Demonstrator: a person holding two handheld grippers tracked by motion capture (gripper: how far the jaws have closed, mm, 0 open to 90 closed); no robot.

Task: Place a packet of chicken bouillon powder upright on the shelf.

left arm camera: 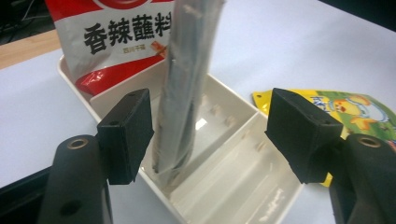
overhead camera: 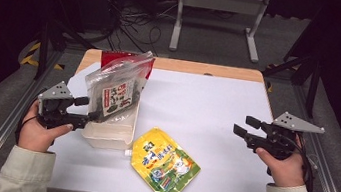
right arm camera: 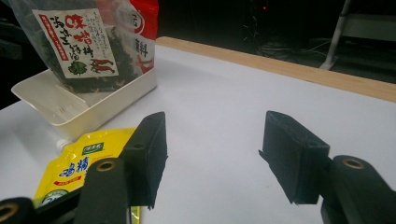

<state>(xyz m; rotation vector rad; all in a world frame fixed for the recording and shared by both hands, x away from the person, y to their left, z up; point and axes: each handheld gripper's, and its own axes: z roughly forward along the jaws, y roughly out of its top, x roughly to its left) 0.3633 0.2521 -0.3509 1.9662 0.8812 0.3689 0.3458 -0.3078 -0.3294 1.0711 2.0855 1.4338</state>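
Note:
A white divided bin (overhead camera: pixel 108 133) (left arm camera: pixel 233 154) (right arm camera: pixel 60 109) stands at the table's left. In it, upright, are a clear bag of dark dried food (overhead camera: pixel 113 90) (left arm camera: pixel 184 88) (right arm camera: pixel 77 44) and, behind it, a red and white packet (overhead camera: pixel 125 59) (left arm camera: pixel 116 37) (right arm camera: pixel 140 32). A yellow spouted pouch (overhead camera: pixel 165 164) (left arm camera: pixel 350 109) (right arm camera: pixel 74 163) lies flat beside the bin. My left gripper (overhead camera: pixel 87 108) (left arm camera: pixel 210 135) is open at the bin's near-left end, its jaws either side of the clear bag's edge without touching it. My right gripper (overhead camera: pixel 246 127) (right arm camera: pixel 212 149) is open over bare table at the right.
The white tabletop (overhead camera: pixel 206 111) has a wooden strip (overhead camera: pixel 202 68) along its far edge. Metal rails run along both sides. A white frame (overhead camera: pixel 217 19) and cables (overhead camera: pixel 128 19) lie on the floor beyond.

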